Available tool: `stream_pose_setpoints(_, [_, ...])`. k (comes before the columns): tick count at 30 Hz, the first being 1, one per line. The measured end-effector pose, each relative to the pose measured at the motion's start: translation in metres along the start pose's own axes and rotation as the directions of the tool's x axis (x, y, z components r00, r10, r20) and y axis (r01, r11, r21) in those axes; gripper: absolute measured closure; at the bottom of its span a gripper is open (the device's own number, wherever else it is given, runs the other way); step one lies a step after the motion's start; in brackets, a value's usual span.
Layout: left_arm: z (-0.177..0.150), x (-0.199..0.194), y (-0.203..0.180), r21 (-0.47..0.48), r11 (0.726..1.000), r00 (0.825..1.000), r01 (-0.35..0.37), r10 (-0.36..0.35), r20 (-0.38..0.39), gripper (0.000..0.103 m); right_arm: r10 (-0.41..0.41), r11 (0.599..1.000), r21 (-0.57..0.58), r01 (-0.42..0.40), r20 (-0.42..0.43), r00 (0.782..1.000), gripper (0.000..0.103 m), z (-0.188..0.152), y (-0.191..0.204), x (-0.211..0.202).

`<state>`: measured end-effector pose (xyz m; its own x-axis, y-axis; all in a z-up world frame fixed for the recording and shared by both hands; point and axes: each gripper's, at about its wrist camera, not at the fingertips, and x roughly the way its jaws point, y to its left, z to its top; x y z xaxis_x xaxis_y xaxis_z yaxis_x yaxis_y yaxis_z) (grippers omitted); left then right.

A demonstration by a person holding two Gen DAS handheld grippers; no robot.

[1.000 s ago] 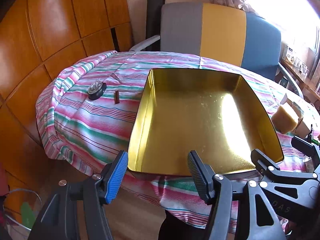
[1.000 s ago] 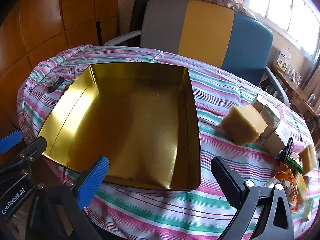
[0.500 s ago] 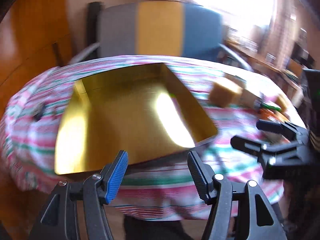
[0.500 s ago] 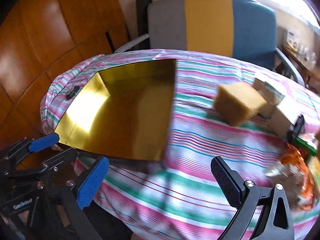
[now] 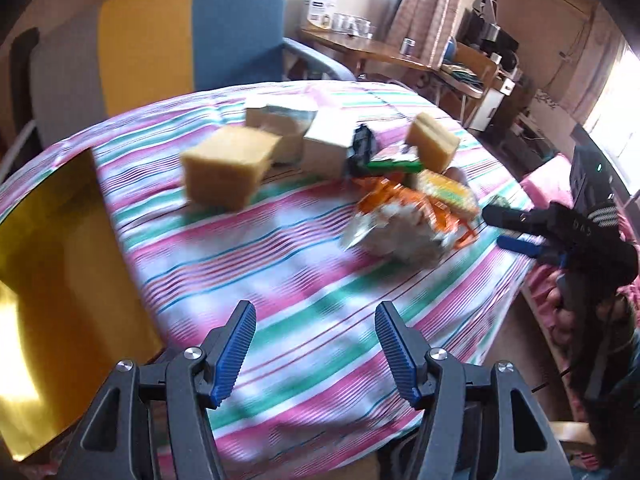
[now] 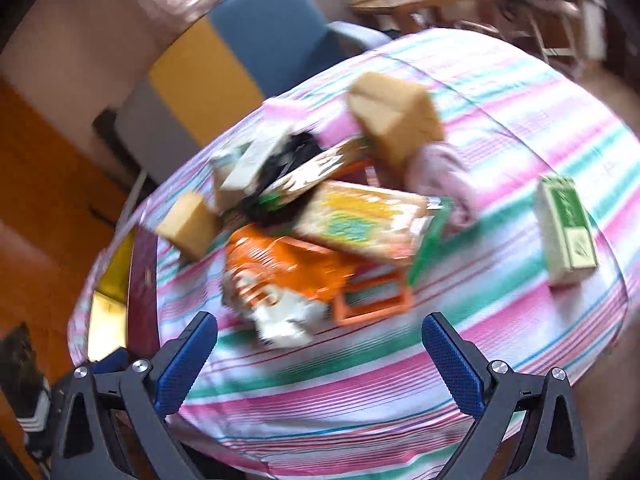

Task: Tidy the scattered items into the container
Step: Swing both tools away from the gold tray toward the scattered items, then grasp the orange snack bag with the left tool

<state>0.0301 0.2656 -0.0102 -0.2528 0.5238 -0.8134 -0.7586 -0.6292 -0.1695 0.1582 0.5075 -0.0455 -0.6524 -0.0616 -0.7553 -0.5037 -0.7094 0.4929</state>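
Observation:
The gold tin container [image 5: 48, 272] lies at the left of the striped table; only its edge [image 6: 108, 280] shows in the right wrist view. A pile of items sits on the right half: a yellow sponge [image 5: 228, 168], a second sponge [image 5: 432, 142], white boxes [image 5: 320, 144], an orange and white snack bag [image 5: 404, 220], a cracker pack [image 6: 360, 222], and a green box [image 6: 566, 230] standing apart. My left gripper [image 5: 316, 350] is open and empty over the near table edge. My right gripper [image 6: 320, 358] is open and empty just short of the snack bag [image 6: 280, 272].
A grey, yellow and blue chair [image 5: 160, 36] stands behind the table. A wooden side table [image 5: 372, 48] with jars is at the back right. The striped cloth [image 5: 280, 280] hangs over the table's near edge. The right gripper also shows in the left wrist view [image 5: 520, 228].
Both grippers have swung right, from facing the gold container to facing the pile of items. Both stay open and empty. The views are motion blurred.

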Motion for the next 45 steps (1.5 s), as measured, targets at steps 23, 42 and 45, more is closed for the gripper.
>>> stream_pose_setpoints(23, [0.055, 0.109, -0.065, 0.155, 0.987, 0.993, 0.038, -0.020, -0.118, 0.037, 0.176, 0.975, 0.126, -0.185, 0.078, 0.981, 0.000, -0.001, -0.070, 0.013])
stream_pose_setpoints(42, [-0.027, 0.039, 0.010, 0.064, 0.995, 0.994, -0.077, 0.082, -0.074, 0.031, 0.145, 0.978, -0.170, -0.123, 0.125, 0.982, 0.000, 0.038, -0.013, -0.002])
stream_pose_setpoints(45, [-0.030, 0.036, 0.011, 0.053, 0.996, 0.994, -0.078, 0.082, -0.071, 0.031, 0.106, 0.970, -0.227, -0.086, 0.077, 0.991, 0.000, 0.061, 0.001, 0.018])
